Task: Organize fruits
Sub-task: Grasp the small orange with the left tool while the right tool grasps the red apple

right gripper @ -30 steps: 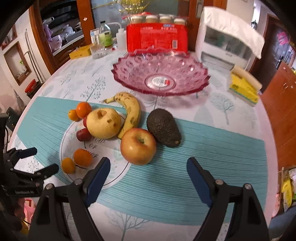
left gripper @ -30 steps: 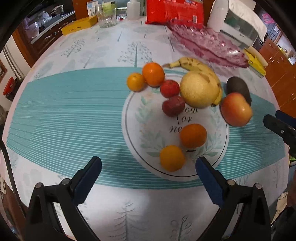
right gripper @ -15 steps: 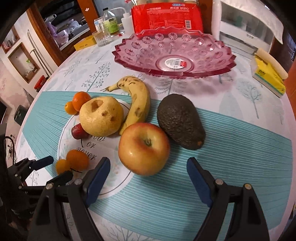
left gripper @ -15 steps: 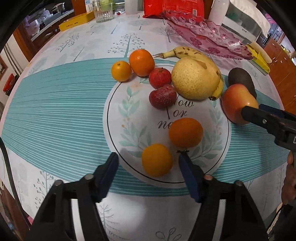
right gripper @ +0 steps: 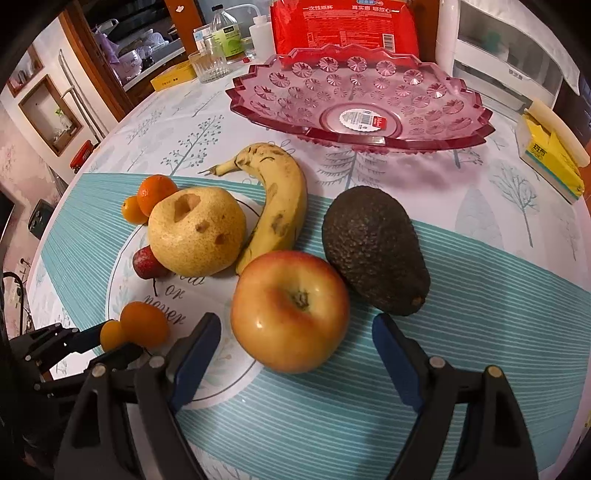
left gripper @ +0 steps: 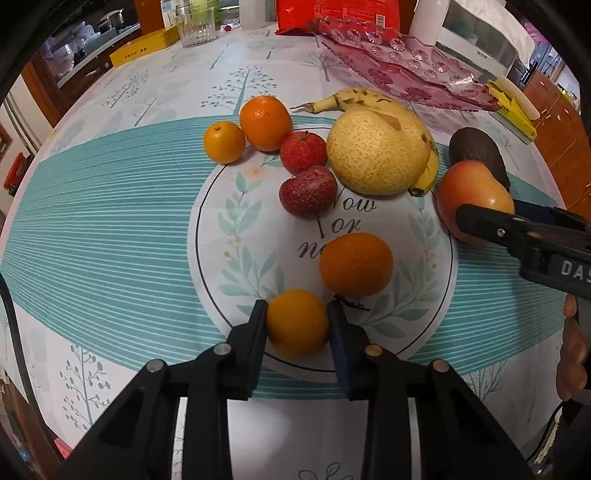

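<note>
My left gripper [left gripper: 296, 314] is shut on a small yellow-orange citrus [left gripper: 297, 322] resting on the tablecloth. A bigger orange [left gripper: 355, 264] lies just beyond it. My right gripper [right gripper: 295, 325] is open, its fingers on either side of the near part of a red-yellow apple [right gripper: 290, 310], apart from it. Beside the apple lie a dark avocado [right gripper: 375, 249], a banana [right gripper: 280, 199] and a yellow pear [right gripper: 197, 230]. Two small red fruits [left gripper: 308, 190] and two more oranges [left gripper: 265, 122] lie further left. A pink glass bowl [right gripper: 360, 99] stands empty behind.
At the table's back stand a red packet [right gripper: 343, 27], a drinking glass [right gripper: 207, 66], bottles, a yellow box [left gripper: 142, 50] and a white appliance [right gripper: 509, 48]. A yellow tissue pack [right gripper: 550, 158] lies at the right edge.
My left gripper moved forward and closed on the small citrus. My right gripper moved forward so the apple now sits between its open fingers.
</note>
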Action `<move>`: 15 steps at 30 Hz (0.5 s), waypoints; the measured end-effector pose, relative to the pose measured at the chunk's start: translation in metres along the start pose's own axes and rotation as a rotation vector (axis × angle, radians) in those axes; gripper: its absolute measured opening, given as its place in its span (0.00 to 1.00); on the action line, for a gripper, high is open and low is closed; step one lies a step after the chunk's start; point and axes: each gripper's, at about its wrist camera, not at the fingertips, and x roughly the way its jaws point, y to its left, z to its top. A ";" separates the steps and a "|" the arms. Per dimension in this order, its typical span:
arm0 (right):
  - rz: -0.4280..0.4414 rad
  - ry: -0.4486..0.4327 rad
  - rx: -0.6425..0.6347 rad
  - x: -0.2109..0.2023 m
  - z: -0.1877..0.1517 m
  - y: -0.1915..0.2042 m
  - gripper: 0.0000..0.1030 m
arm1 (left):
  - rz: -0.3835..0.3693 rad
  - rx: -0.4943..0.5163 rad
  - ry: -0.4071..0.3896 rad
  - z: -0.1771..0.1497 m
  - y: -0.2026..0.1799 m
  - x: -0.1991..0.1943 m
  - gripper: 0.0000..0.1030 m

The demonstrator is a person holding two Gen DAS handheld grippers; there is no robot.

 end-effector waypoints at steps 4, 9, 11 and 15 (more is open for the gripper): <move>-0.003 0.011 -0.012 0.005 -0.001 0.003 0.64 | 0.003 0.012 -0.006 0.000 -0.005 0.000 0.29; -0.016 -0.011 -0.019 0.005 -0.003 0.005 0.64 | -0.013 0.026 -0.022 -0.002 -0.006 -0.005 0.29; -0.021 -0.017 -0.020 0.005 -0.003 0.006 0.64 | -0.023 0.022 -0.028 -0.002 -0.003 -0.009 0.29; -0.017 -0.020 -0.015 0.003 -0.006 0.008 0.63 | -0.042 0.013 -0.042 0.000 0.001 -0.019 0.29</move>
